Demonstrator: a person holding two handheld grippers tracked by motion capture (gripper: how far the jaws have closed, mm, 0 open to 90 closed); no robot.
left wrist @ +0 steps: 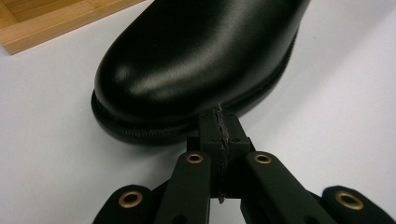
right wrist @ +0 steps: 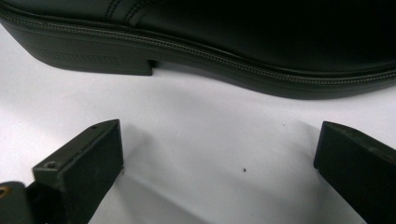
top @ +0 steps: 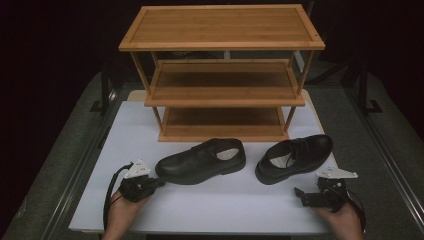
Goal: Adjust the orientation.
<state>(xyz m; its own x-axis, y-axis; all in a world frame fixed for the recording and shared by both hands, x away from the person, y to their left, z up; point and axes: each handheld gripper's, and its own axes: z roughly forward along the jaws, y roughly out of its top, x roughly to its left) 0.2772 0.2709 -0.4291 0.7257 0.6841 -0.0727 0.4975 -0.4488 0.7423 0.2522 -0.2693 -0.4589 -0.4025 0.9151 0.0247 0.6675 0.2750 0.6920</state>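
Two black leather shoes lie on the white board. The left shoe (top: 202, 161) points its toe toward my left gripper (top: 159, 182). In the left gripper view that toe (left wrist: 196, 60) looms just beyond my left gripper (left wrist: 219, 116), whose jaws are shut flat against each other with nothing between them; the tips reach the sole's edge. The right shoe (top: 295, 156) lies at an angle, heel nearest the person. My right gripper (top: 299, 192) sits in front of it, open. In the right gripper view the right gripper (right wrist: 217, 128) has its jaws wide apart, short of the shoe's side and heel (right wrist: 233, 42).
A three-tier wooden shoe rack (top: 222, 75) stands behind the shoes, its shelves bare; its bottom corner (left wrist: 46, 18) shows in the left gripper view. The white board (top: 225, 200) covers the table, with grey floor and rails on both sides.
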